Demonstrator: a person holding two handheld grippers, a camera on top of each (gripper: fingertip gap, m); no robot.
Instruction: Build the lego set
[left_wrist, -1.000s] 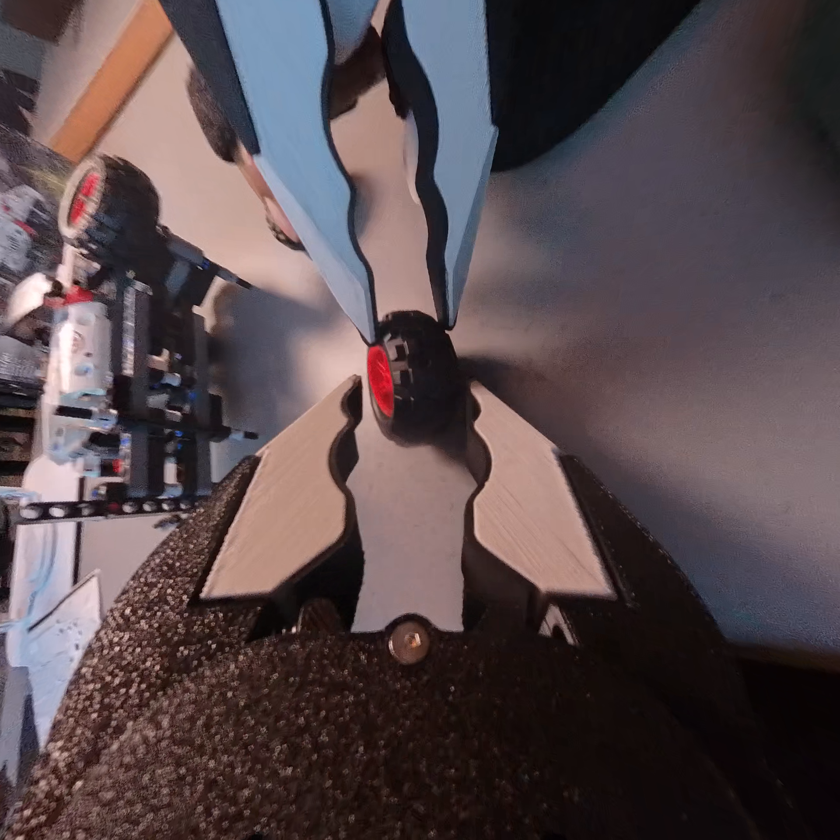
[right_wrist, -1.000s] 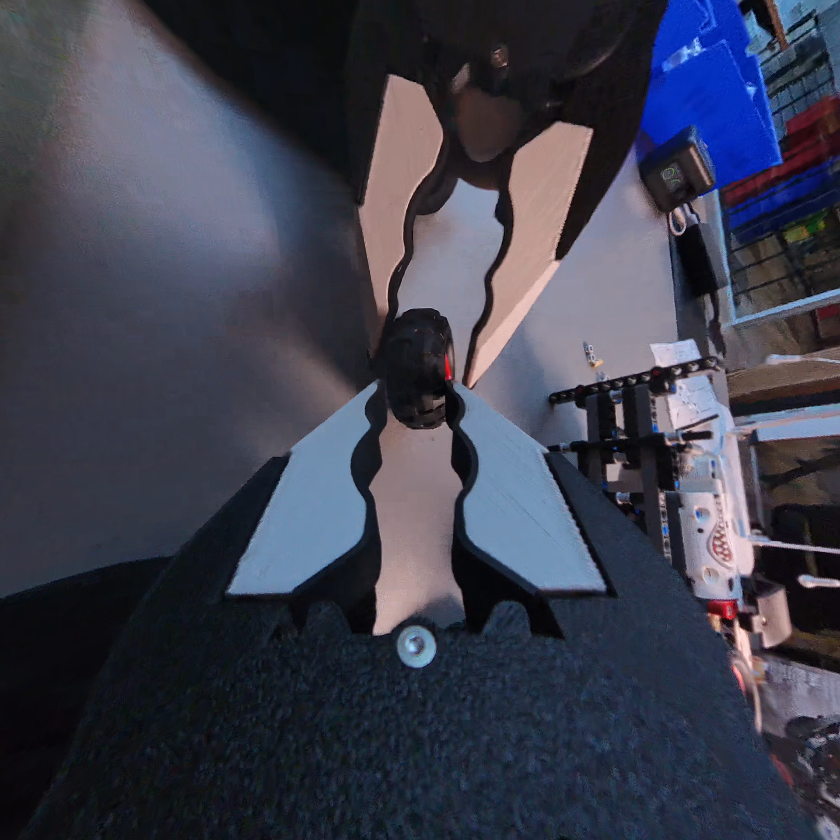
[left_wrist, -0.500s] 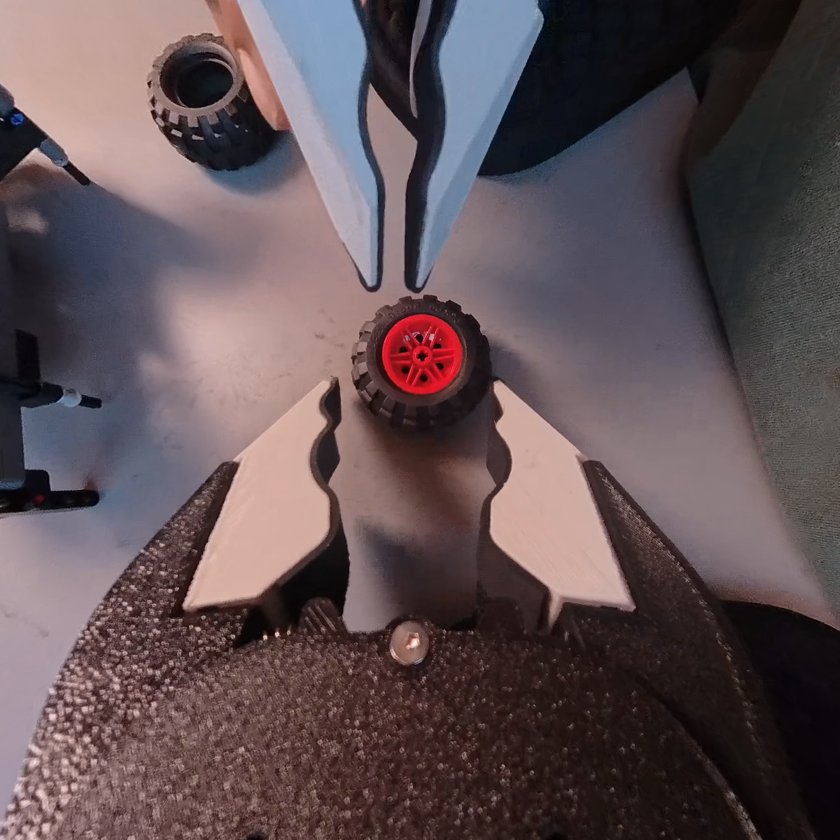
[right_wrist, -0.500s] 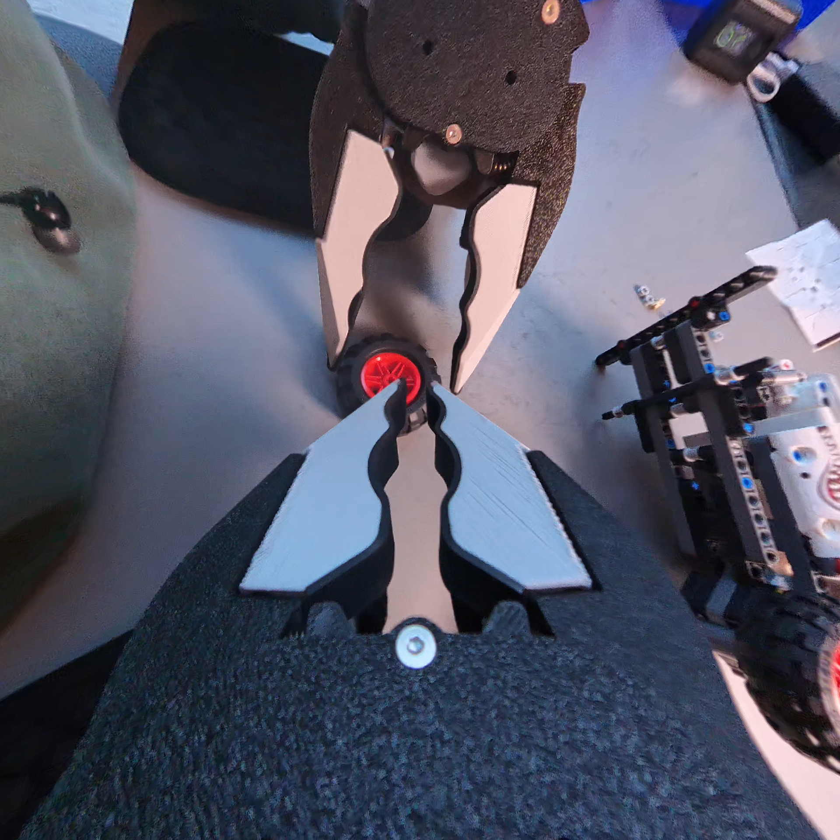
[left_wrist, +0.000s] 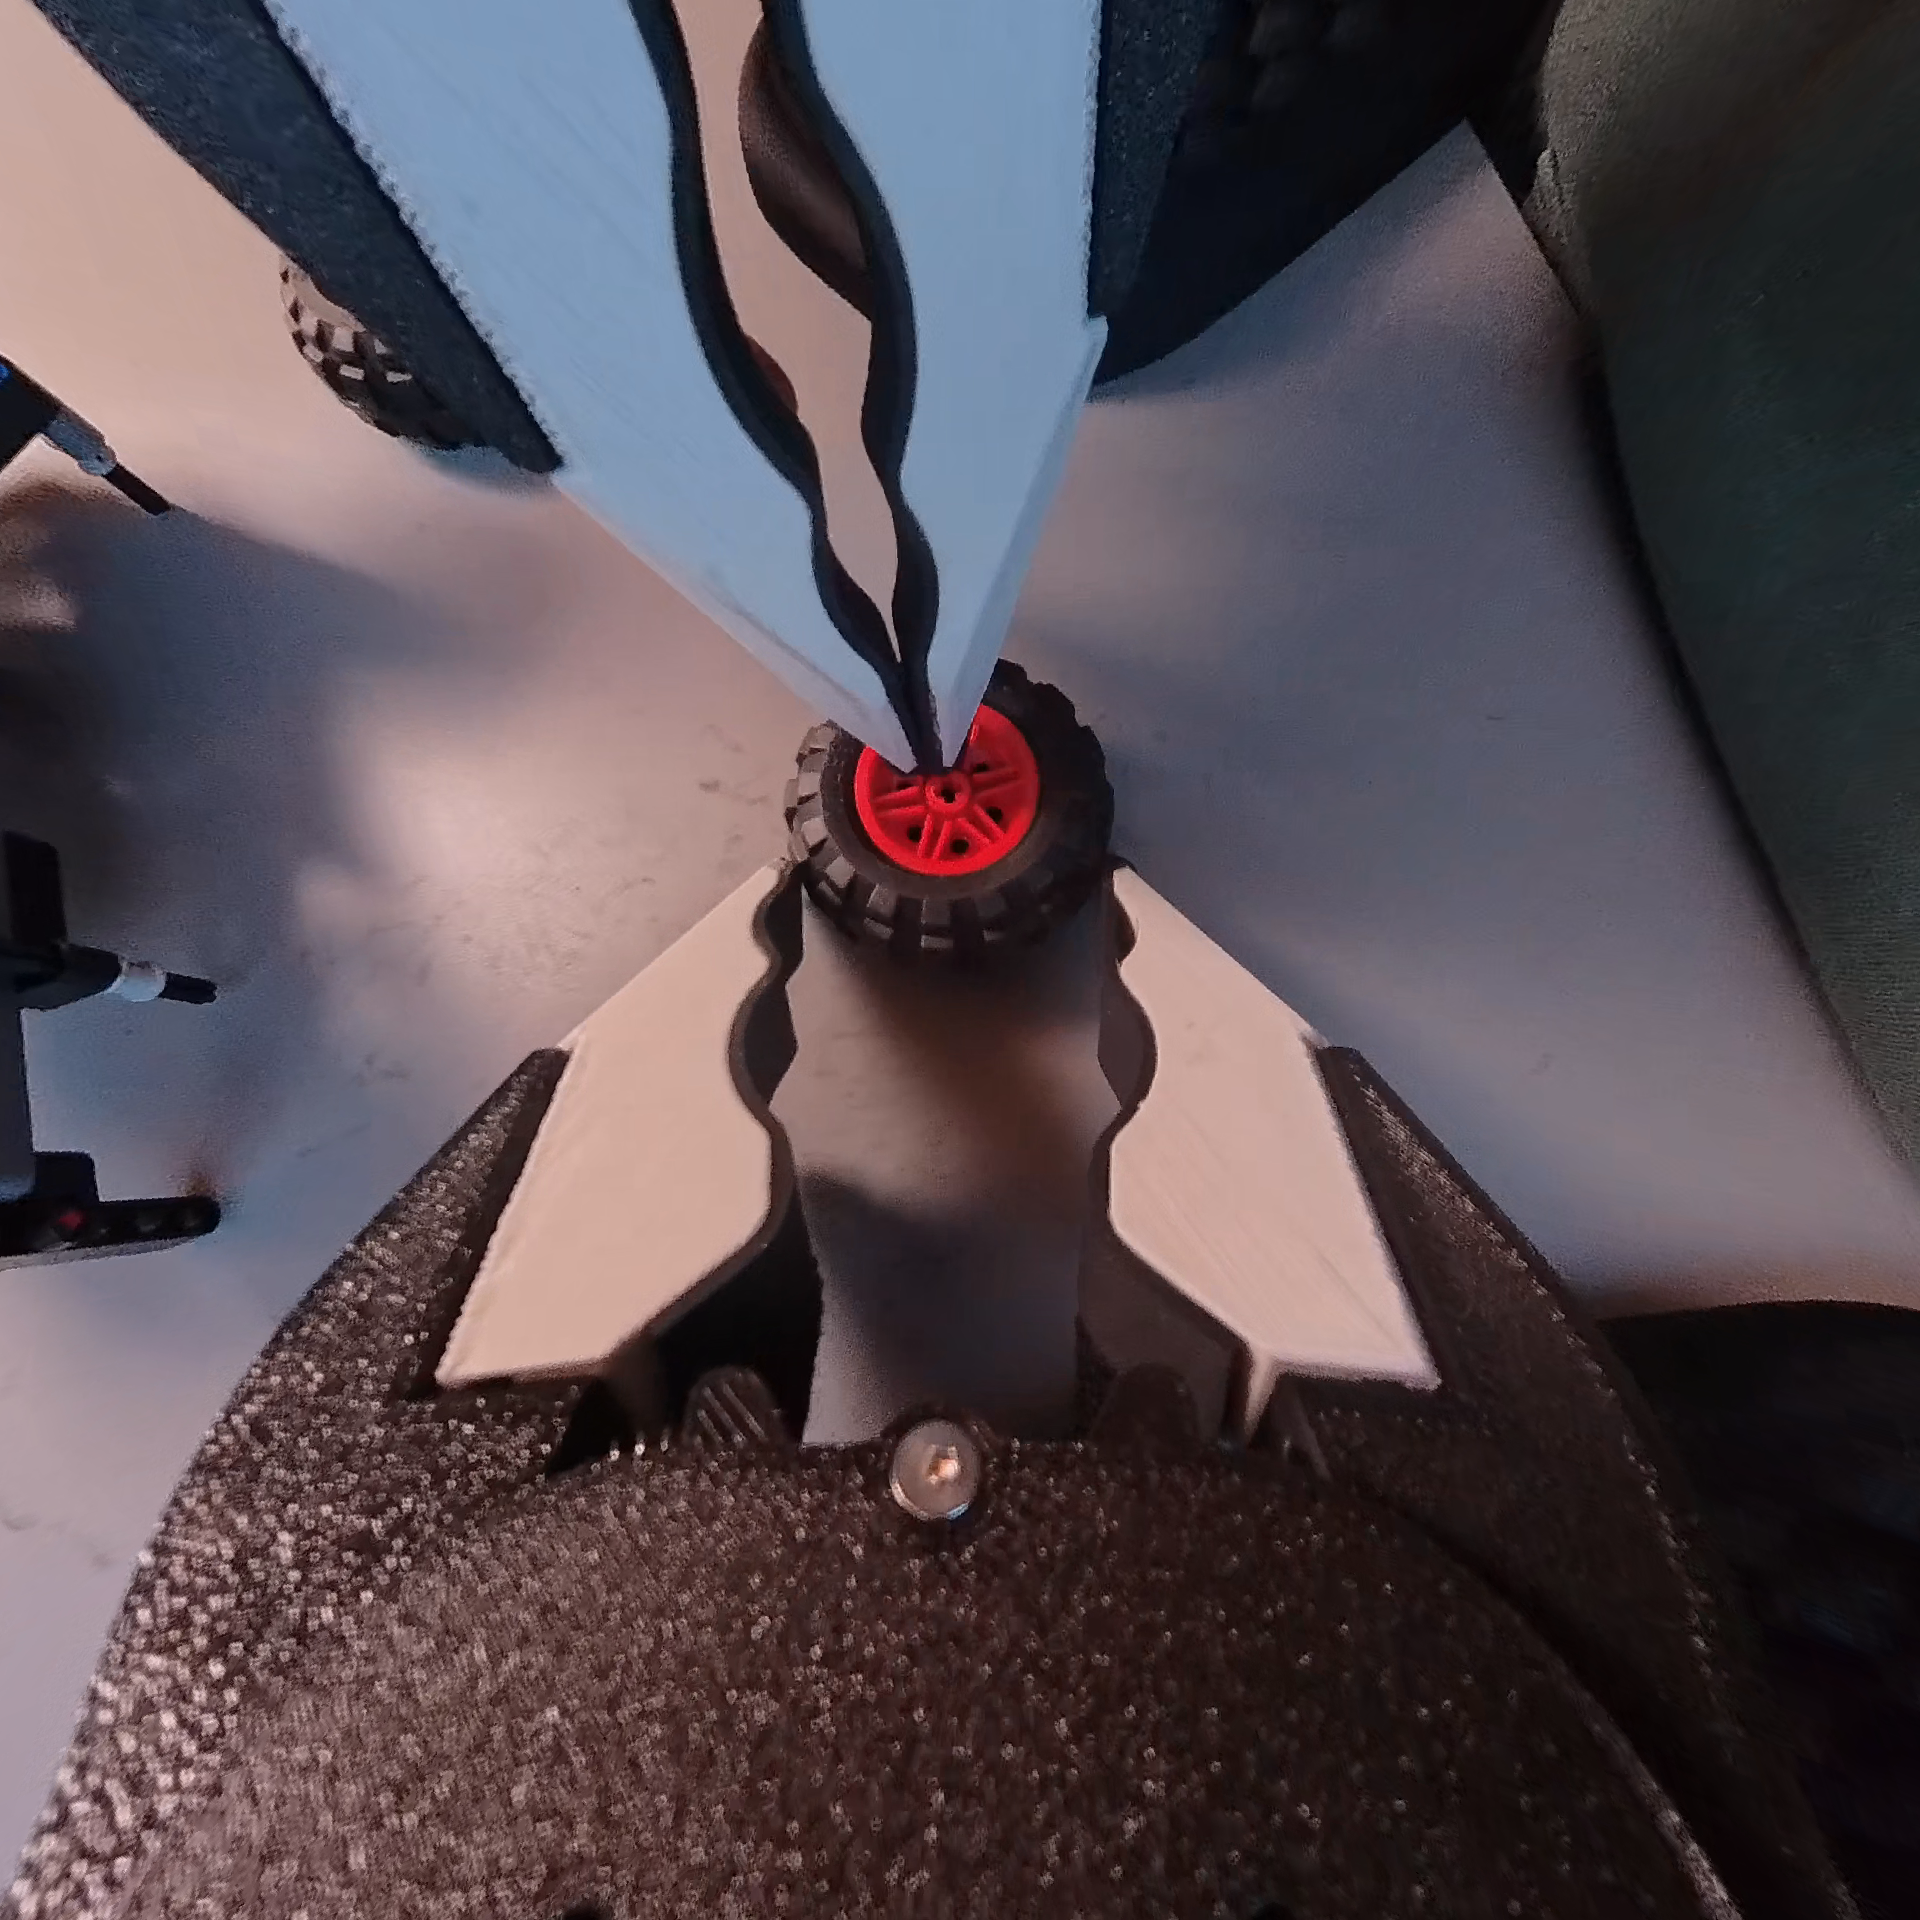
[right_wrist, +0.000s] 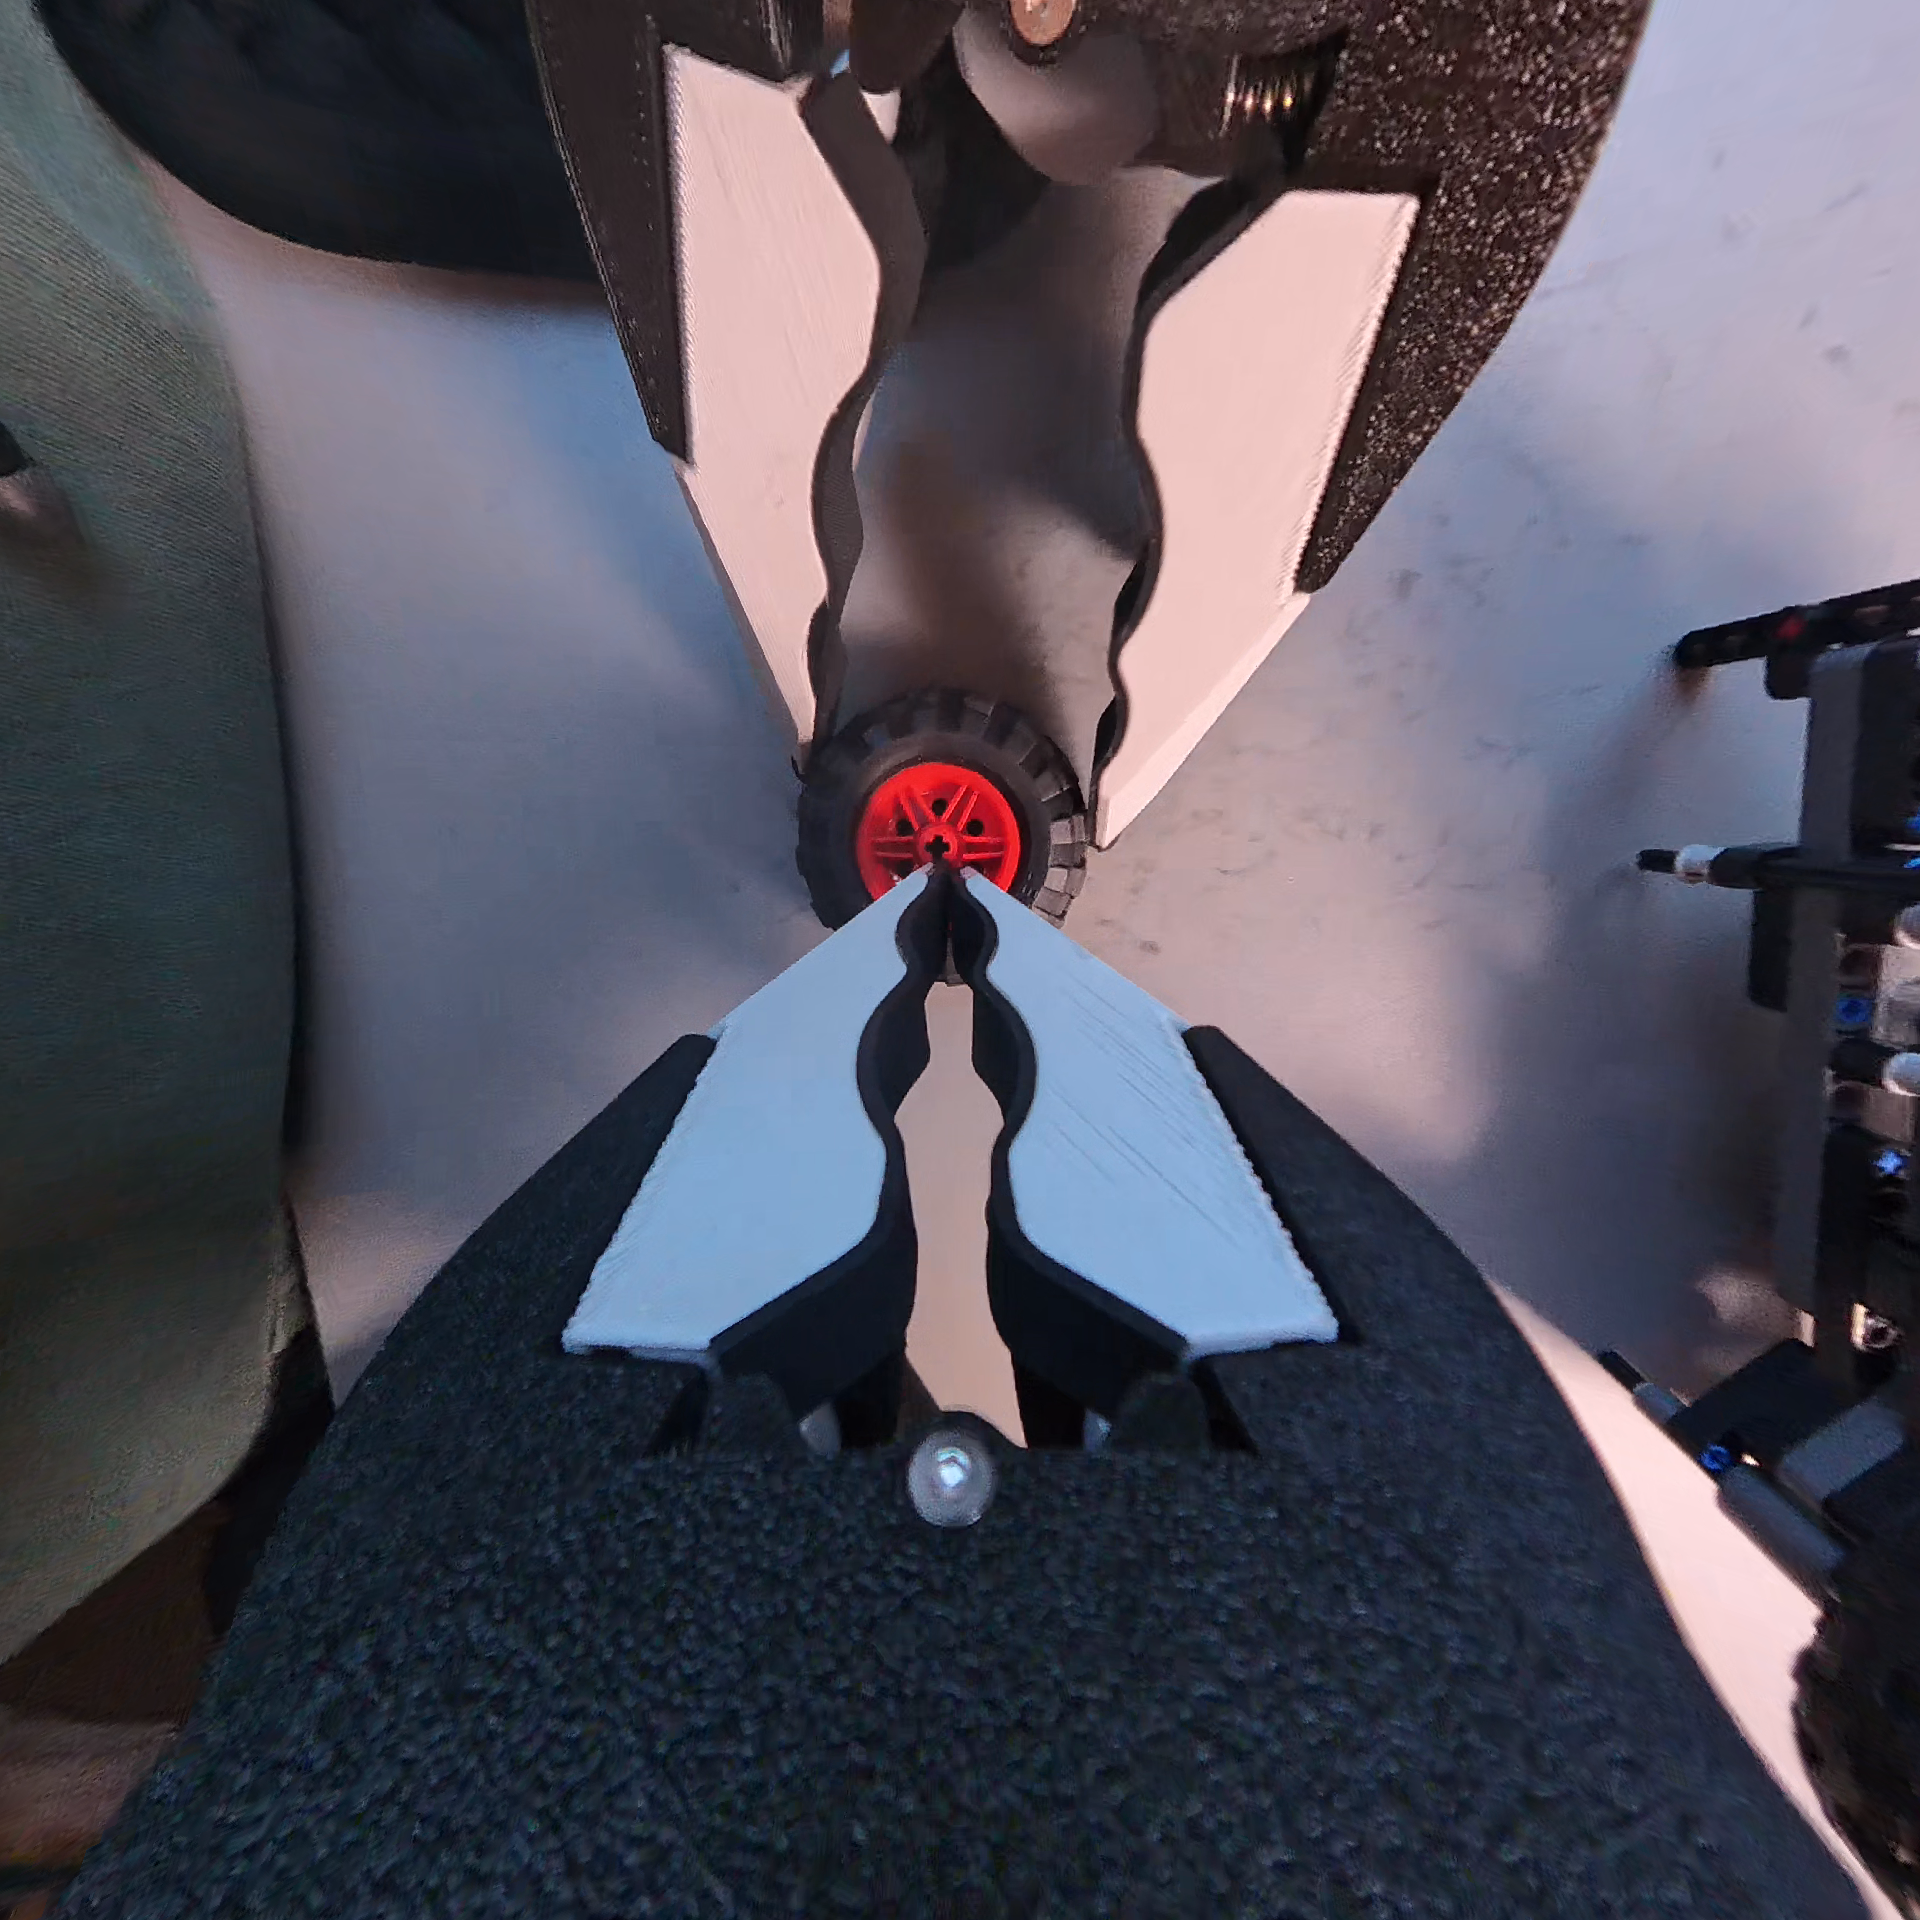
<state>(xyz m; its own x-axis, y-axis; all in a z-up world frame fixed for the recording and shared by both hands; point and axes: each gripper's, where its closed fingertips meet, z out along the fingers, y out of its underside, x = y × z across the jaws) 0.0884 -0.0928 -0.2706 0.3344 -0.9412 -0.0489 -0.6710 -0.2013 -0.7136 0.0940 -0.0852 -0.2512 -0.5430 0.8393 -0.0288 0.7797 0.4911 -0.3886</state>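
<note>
Right gripper has come in since half second ago: jaws, then slightly apart short of wheel, now pinched together, tips pressing on red hub.

Tabletop pale, carries everything.

Part-built lego model at right edge of right wrist view, well apart from wheel.

Left gripper jaws spread wide, flanking tyre; contact unclear.

Wheel lies flat on tabletop, hub up.

Judgement: hub being seated into tyre; fitting to model not yet begun.

Loose tire sat mostly hidden behind the right gripper. Lego vehicle was cut off by the frame edge.
</note>
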